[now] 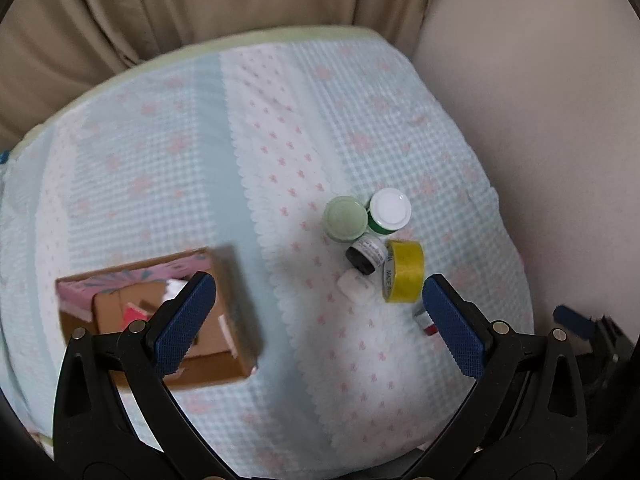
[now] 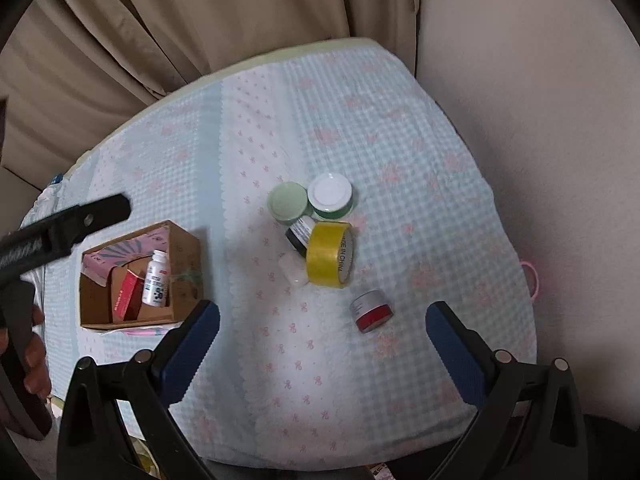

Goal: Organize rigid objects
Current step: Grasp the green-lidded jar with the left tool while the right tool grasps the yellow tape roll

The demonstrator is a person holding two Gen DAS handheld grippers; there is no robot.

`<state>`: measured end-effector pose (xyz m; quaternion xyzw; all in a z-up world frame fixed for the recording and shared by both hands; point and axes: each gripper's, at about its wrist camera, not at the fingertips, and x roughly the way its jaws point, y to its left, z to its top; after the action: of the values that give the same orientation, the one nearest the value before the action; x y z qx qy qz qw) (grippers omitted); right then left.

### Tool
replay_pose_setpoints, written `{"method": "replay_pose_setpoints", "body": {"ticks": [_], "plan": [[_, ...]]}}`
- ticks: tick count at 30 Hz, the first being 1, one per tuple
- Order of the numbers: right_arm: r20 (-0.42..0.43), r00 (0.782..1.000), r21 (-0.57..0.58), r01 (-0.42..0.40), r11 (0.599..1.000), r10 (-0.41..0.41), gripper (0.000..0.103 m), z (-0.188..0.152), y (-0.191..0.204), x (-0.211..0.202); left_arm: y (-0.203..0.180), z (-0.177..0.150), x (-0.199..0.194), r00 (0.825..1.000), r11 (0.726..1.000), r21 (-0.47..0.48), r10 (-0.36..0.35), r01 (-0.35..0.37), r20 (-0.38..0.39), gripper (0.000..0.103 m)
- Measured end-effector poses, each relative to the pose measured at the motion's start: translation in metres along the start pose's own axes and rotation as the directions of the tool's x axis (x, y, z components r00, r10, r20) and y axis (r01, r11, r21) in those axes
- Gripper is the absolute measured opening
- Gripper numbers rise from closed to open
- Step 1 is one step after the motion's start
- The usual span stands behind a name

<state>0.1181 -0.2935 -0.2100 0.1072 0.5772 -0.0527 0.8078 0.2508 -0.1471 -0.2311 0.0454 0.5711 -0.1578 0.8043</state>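
A cardboard box (image 2: 184,264) (image 1: 236,312) lies on the left of the cloth; a white bottle (image 2: 156,278) and a red packet (image 2: 128,294) lie inside it. To the right sits a cluster: pale green lid (image 2: 287,201) (image 1: 345,217), white-capped green jar (image 2: 330,194) (image 1: 389,210), small black-capped bottle (image 2: 299,236) (image 1: 366,254), yellow tape roll (image 2: 330,254) (image 1: 404,276) and a small white piece (image 2: 294,272) (image 1: 354,286). A red-and-silver jar (image 2: 371,311) (image 1: 427,320) lies nearer. My left gripper (image 1: 318,312) hangs open above the cloth. My right gripper (image 2: 322,340) is open and empty too.
The checked blue cloth with pink bows (image 2: 400,140) covers a padded surface. Beige curtains (image 2: 180,20) hang behind, and a pale wall (image 2: 540,100) stands at the right. A hand (image 2: 34,356) holds the left gripper's handle at the left edge. A pink loop (image 2: 534,278) lies at the right edge.
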Motion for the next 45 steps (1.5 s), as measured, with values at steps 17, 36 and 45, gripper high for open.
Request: {"method": "replay_pose_setpoints", "body": {"ticks": [17,36,45], "plan": [[-0.128,0.991,0.058,0.045,0.997,-0.037,0.102,0.009,-0.005,0.141,-0.041,0.05,0.216,0.946,0.981,0.19,0.091,-0.031,-0.312,0.103],[-0.206,0.976,0.056,0.078,0.995,-0.065,0.075,0.027,0.001,0.225,-0.048,0.054,0.308,0.911,0.977,0.211,0.101,-0.016,-0.399,0.084],[-0.242,0.967,0.063,0.103,0.993,-0.085,0.038,0.03,-0.001,0.244,-0.064,0.052,0.308,0.92,0.976,0.215,0.071,0.015,-0.386,0.069]]}}
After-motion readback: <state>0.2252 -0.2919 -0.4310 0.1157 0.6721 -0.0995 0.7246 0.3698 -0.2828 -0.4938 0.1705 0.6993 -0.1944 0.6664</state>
